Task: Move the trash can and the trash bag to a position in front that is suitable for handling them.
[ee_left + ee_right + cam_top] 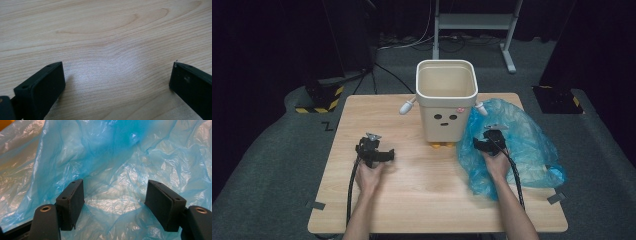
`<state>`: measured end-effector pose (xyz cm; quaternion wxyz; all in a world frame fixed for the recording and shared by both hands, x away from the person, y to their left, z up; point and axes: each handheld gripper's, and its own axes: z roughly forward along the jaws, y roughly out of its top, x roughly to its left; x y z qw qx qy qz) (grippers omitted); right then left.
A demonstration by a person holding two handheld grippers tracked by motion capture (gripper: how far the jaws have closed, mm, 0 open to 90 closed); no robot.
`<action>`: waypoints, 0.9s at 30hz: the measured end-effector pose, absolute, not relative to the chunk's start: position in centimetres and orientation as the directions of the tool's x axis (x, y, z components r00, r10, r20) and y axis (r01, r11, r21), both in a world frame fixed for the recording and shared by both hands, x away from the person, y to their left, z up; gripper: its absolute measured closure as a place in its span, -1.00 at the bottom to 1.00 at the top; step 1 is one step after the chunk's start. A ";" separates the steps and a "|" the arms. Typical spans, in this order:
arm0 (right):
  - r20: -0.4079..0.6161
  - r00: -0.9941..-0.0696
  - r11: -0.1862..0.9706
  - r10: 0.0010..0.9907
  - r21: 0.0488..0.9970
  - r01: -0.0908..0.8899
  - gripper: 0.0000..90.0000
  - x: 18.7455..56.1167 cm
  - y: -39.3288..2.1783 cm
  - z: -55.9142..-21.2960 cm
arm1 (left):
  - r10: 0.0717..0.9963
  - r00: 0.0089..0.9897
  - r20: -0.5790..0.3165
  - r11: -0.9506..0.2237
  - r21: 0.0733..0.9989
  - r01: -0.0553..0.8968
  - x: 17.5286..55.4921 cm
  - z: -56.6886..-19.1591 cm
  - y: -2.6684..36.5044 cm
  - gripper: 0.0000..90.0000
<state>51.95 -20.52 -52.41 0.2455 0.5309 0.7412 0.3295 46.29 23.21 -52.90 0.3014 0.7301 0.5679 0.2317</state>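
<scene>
A cream bin (446, 100) with a drawn face and small side arms stands upright at the table's far middle, its mouth open. A crumpled blue plastic bag (522, 145) lies on the table to its right. My right gripper (490, 141) hovers over the bag's left part. In the right gripper view the jaws of that gripper (115, 202) stand wide apart, open, with the blue film (107, 157) under and beyond them. My left gripper (373, 150) rests low over bare wood on the left. In the left gripper view the left gripper (117, 85) is open with nothing between its jaws.
The wooden table (412, 200) has bare room in front and at the left. Grey tape tabs (315, 205) mark its front corners. Black stands and a white frame (474, 22) stand on the grey floor beyond the table.
</scene>
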 end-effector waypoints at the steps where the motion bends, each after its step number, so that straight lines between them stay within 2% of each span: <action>1: -0.014 -0.316 0.219 0.949 0.749 0.625 -0.31 51.9 -20.5 -52.4 | 0.969 0.248 -0.004 -0.173 0.703 0.690 46.3 -52.9 23.2 -0.99; 17: -0.017 -0.337 0.235 0.941 0.750 0.619 -0.33 51.9 -20.5 -52.4 | 0.974 0.228 -0.007 -0.158 0.696 0.700 46.3 -52.8 23.0 -0.98; 19: -0.018 -0.343 0.239 0.939 0.750 0.617 -0.33 51.9 -20.5 -52.4 | 0.975 0.222 -0.009 -0.155 0.689 0.708 46.2 -52.6 23.0 -0.92; 23: -0.017 -0.354 0.247 0.935 0.749 0.615 -0.34 51.9 -20.4 -52.4 | 0.972 0.235 -0.010 -0.163 0.694 0.702 46.0 -52.3 23.1 -0.66; 27: -0.017 -0.359 0.250 0.933 0.748 0.615 -0.34 51.9 -20.4 -52.4 | 0.970 0.244 -0.006 -0.172 0.695 0.698 46.0 -52.3 23.0 -0.64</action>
